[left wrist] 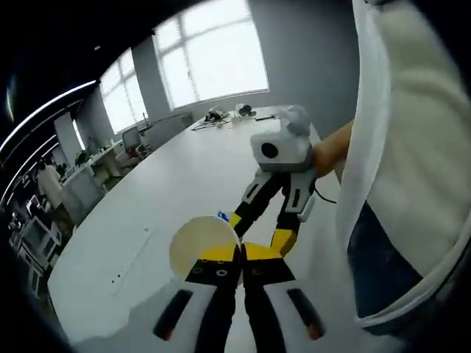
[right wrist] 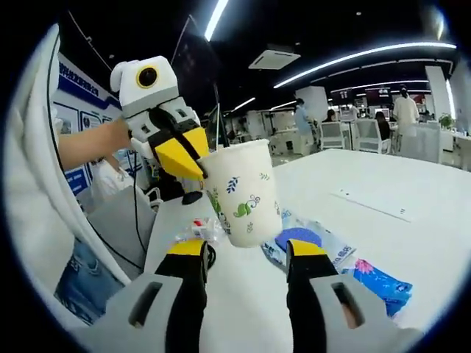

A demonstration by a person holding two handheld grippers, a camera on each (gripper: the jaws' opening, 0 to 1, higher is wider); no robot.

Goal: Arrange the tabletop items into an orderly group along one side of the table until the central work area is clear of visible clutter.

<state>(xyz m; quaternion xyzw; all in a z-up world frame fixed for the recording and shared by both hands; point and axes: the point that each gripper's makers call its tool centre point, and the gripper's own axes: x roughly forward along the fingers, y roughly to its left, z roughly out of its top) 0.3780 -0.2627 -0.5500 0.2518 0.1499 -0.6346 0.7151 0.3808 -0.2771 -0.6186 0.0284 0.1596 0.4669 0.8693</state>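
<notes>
now the left gripper (right wrist: 193,168) pinches the paper cup (right wrist: 243,193) by its rim at ten o'clock — right gripper (right wrist: 246,254) fingers wide, above the desk (right wrist: 383,184).

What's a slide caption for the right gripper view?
Left gripper lifts a leaf-patterned paper cup by its rim above the open right gripper.

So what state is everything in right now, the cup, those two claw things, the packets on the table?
Cup: upright, lifted off the table, held by its rim.
Left gripper: jaws shut on the cup's rim.
Right gripper: jaws open, holding nothing, just under the cup.
Packets: lying flat on the table.
</notes>
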